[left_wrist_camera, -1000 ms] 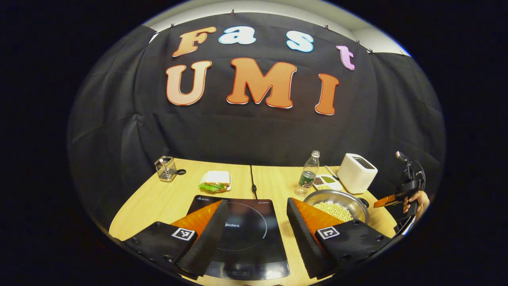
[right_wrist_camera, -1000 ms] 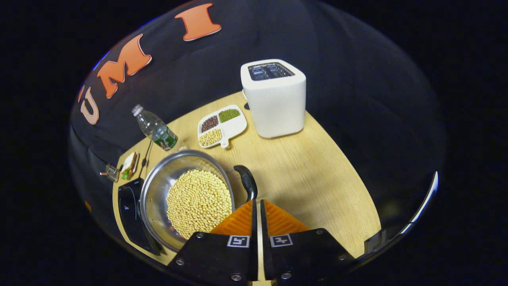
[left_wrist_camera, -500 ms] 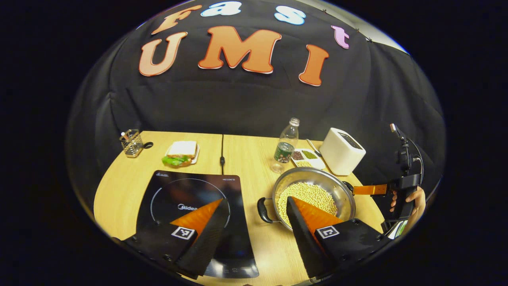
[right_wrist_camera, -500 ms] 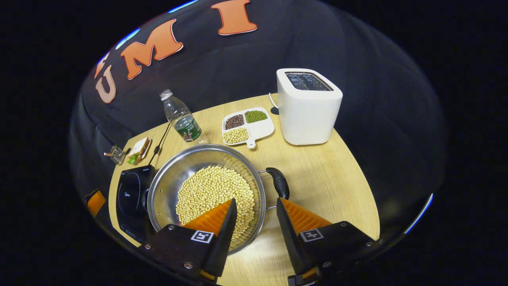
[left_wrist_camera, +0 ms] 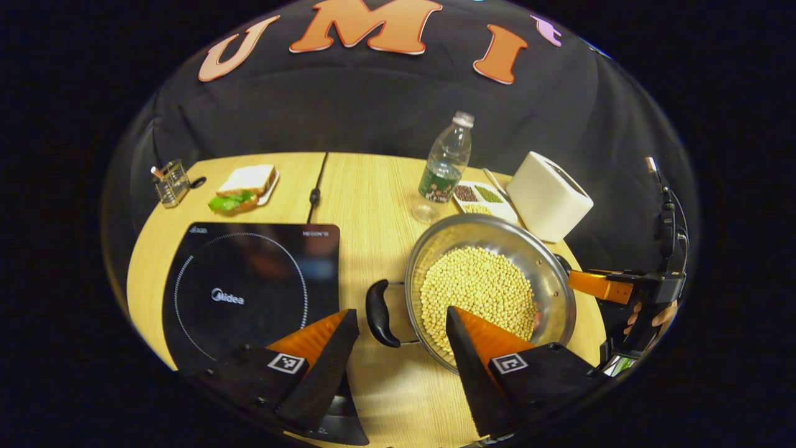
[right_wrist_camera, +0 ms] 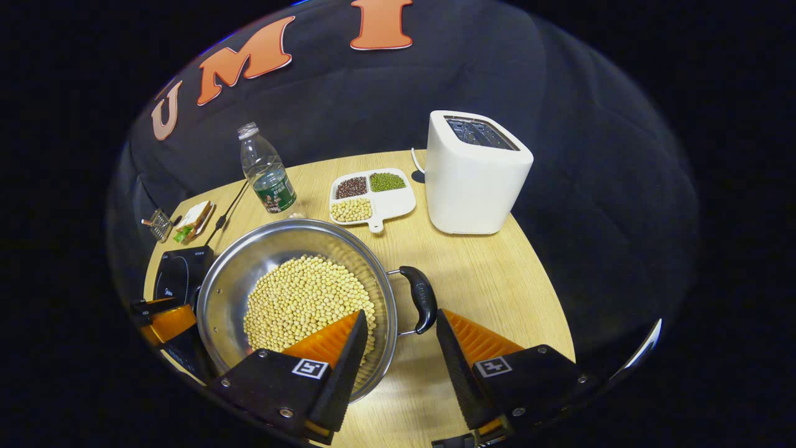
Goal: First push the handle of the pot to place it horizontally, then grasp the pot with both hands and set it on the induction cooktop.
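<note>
pot point(left_wrist_camera: 553, 274): soybeans point(left_wrist_camera: 476, 289) | tray point(right_wrist_camera: 401, 202): 3 grains | left tool point(left_wrist_camera: 398, 323) wide | right tool point(right_wrist_camera: 398, 323) wide

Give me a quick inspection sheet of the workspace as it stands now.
Surface: wooden table.
Job's things: pot of beans beside induction cooktop, not on it; handles point sideways.
Clutter: toaster, bottle, divided dish, sandwich plate, wire basket.
Grippers: left gripper open, astride one handle; right gripper open, astride the other.
Cables: black cord behind cooktop.
Surroundings: black cloth wall.
</note>
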Demonstrator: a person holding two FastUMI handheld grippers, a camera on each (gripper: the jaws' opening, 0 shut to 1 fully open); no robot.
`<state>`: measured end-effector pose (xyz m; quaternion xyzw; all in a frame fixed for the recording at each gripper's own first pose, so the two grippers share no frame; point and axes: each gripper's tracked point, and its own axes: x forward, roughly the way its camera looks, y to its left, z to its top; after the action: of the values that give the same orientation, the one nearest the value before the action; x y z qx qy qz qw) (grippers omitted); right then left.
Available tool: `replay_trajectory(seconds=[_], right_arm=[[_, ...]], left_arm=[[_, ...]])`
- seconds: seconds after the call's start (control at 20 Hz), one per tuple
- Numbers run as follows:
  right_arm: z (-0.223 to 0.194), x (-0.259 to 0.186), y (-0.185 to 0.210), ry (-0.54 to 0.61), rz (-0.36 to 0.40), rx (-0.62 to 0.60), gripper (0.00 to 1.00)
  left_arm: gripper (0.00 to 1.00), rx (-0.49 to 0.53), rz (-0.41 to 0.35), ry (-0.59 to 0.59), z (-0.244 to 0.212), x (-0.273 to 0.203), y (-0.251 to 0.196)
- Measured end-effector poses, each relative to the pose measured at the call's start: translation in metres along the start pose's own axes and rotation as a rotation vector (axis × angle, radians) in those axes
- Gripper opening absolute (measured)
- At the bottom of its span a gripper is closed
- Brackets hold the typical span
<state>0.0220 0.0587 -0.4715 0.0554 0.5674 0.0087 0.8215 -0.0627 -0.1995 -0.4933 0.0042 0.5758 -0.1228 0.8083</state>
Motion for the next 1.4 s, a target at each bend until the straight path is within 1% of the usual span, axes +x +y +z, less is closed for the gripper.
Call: replay_trajectory(seconds=[0.05, 0.1, 0.15, 0.3, 0.45, 0.6, 0.75, 0.8, 0.85, 0.9, 1.05, 1.15, 1.2, 1.3, 1.4], right_arm=[[0.001, 0.001, 0.000, -0.002, -0.002, -0.006, 0.71], [0.000, 0.002, 0.000, -0.004, -0.004, -0.010, 0.71], [-0.001, 0.004, 0.000, -0.004, -0.006, -0.016, 0.71], [-0.003, 0.010, -0.001, -0.001, -0.020, -0.037, 0.71], [-0.007, 0.016, -0.001, 0.004, -0.033, -0.045, 0.72], [-0.008, 0.021, -0.009, 0.006, -0.062, -0.058, 0.72], [-0.008, 0.028, -0.015, 0.015, -0.072, -0.035, 0.73], [-0.010, 0.033, -0.017, 0.021, -0.074, -0.032, 0.73], [-0.011, 0.035, -0.019, 0.029, -0.081, -0.030, 0.73], [-0.014, 0.036, -0.019, 0.035, -0.086, -0.028, 0.73], [-0.016, 0.045, -0.019, 0.024, -0.094, -0.026, 0.74], [-0.019, 0.048, -0.020, 0.025, -0.103, -0.029, 0.73], [-0.019, 0.047, -0.020, 0.023, -0.108, -0.032, 0.73], [-0.019, 0.048, -0.020, 0.015, -0.112, -0.027, 0.74], [-0.019, 0.050, -0.019, -0.002, -0.105, -0.027, 0.74]], left_arm=[[0.94, 0.012, 0.007, 0.003, -0.001, 0.005, 0.003], [0.93, 0.018, 0.038, 0.001, -0.001, 0.009, 0.010], [0.94, 0.020, 0.053, 0.001, -0.001, 0.014, 0.012], [0.94, 0.007, 0.021, 0.025, -0.005, 0.031, 0.003], [0.93, 0.005, 0.012, 0.022, -0.008, 0.048, 0.004], [0.94, -0.001, -0.008, -0.002, -0.004, 0.055, 0.001], [0.95, -0.004, -0.024, -0.030, 0.003, 0.064, -0.005], [0.91, 0.004, -0.020, -0.034, 0.004, 0.067, -0.004], [0.93, 0.015, -0.006, -0.045, 0.006, 0.071, -0.003], [0.93, 0.025, -0.001, -0.057, 0.009, 0.075, -0.004], [0.88, 0.045, 0.034, -0.081, 0.010, 0.085, 0.002], [0.85, 0.034, 0.035, -0.064, 0.006, 0.092, 0.001], [0.84, 0.040, 0.064, -0.062, 0.006, 0.093, 0.006], [0.80, 0.068, 0.084, -0.087, 0.008, 0.099, 0.008], [0.79, 0.101, 0.102, -0.099, 0.008, 0.100, 0.008]])
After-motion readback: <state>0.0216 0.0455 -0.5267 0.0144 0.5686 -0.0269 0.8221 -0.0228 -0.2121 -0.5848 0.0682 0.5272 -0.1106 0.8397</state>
